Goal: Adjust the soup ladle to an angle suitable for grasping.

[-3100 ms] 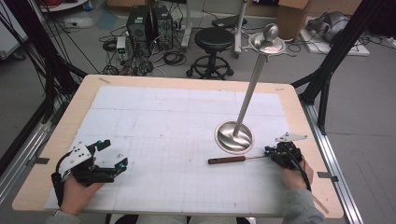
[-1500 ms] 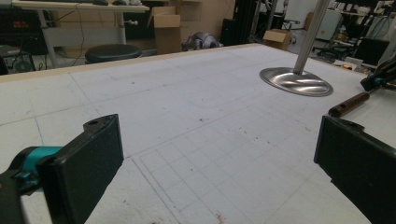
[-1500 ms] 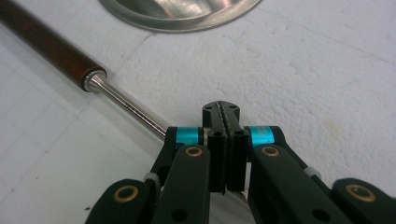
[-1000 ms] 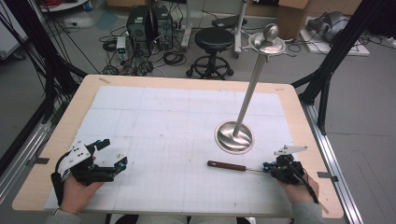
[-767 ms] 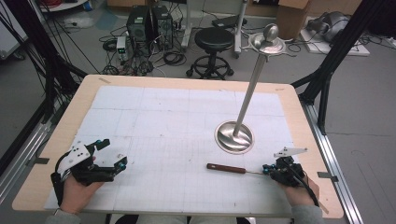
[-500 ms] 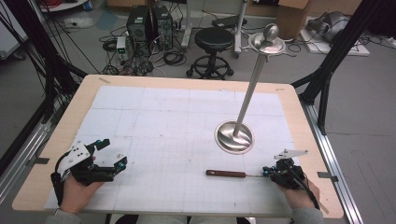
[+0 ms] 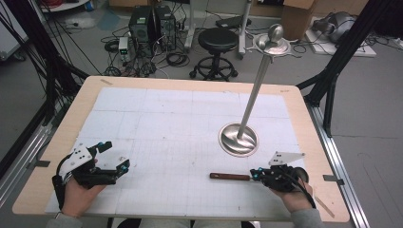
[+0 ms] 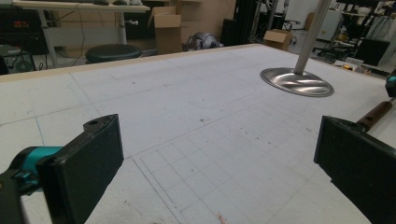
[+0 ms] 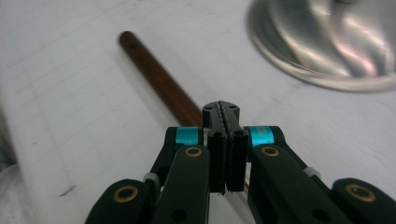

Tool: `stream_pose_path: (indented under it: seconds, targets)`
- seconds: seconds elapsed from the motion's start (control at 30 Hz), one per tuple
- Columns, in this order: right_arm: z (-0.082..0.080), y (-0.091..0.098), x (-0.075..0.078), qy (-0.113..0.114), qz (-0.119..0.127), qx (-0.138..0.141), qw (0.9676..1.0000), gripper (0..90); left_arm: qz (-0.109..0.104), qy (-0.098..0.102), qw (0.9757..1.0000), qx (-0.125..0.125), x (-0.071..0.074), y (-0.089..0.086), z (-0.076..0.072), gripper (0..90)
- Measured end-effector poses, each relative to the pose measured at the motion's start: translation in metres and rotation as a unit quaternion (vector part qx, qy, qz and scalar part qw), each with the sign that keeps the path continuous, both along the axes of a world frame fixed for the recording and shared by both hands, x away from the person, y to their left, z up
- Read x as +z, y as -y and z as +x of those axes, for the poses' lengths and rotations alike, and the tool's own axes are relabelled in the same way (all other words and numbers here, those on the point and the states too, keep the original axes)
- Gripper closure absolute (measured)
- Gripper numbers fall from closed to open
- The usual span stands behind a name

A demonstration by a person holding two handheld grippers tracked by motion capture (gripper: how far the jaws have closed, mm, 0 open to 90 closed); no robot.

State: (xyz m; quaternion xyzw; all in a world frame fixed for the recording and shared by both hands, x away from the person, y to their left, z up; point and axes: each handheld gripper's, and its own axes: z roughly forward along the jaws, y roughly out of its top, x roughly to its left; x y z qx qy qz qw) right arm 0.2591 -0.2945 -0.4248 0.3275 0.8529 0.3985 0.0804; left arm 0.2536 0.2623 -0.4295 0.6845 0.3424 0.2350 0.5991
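Low at the frame's lower right, the right hand-held gripper pinches the wooden-handled tool by its thin metal end, so it could swivel or slip free.

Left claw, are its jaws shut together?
No, the left claw has its two black jaws standing wide apart with bare table between them.

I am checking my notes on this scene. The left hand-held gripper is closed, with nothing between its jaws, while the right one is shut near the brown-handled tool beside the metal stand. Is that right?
Not quite. The left hand-held gripper is open, not closed: the left gripper view shows its jaws wide apart with nothing between them. The rest holds: the right hand-held gripper is shut near the brown-handled tool beside the metal stand.
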Motion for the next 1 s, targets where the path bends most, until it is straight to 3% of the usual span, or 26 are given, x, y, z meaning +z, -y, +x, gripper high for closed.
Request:
stream_pose_path:
  seconds: [0.13,0.2,0.43,0.57,1.0]
  targets:
    - [-0.002,-0.014,-0.002,0.007,0.007,0.066,0.9977,89.9,0.0,0.0,1.0,0.0,0.0,0.0,0.0,1.8]
    - [-0.003,-0.02,-0.004,0.007,0.002,0.085,0.9963,89.9,0.002,-0.001,1.0,-0.001,0.0,0.0,0.0,1.8]
    - [-0.001,-0.035,-0.009,0.004,-0.019,0.119,0.9927,89.9,0.002,0.0,1.0,-0.001,0.0,0.0,0.0,1.8]
    - [0.002,-0.04,-0.013,0.003,-0.039,0.125,0.9914,89.9,0.003,0.0,1.0,-0.001,0.0,0.0,-0.001,1.8]
    - [0.015,-0.042,-0.014,0.022,-0.044,0.106,0.9932,89.9,0.004,-0.003,1.0,0.001,-0.001,-0.001,-0.003,1.8]
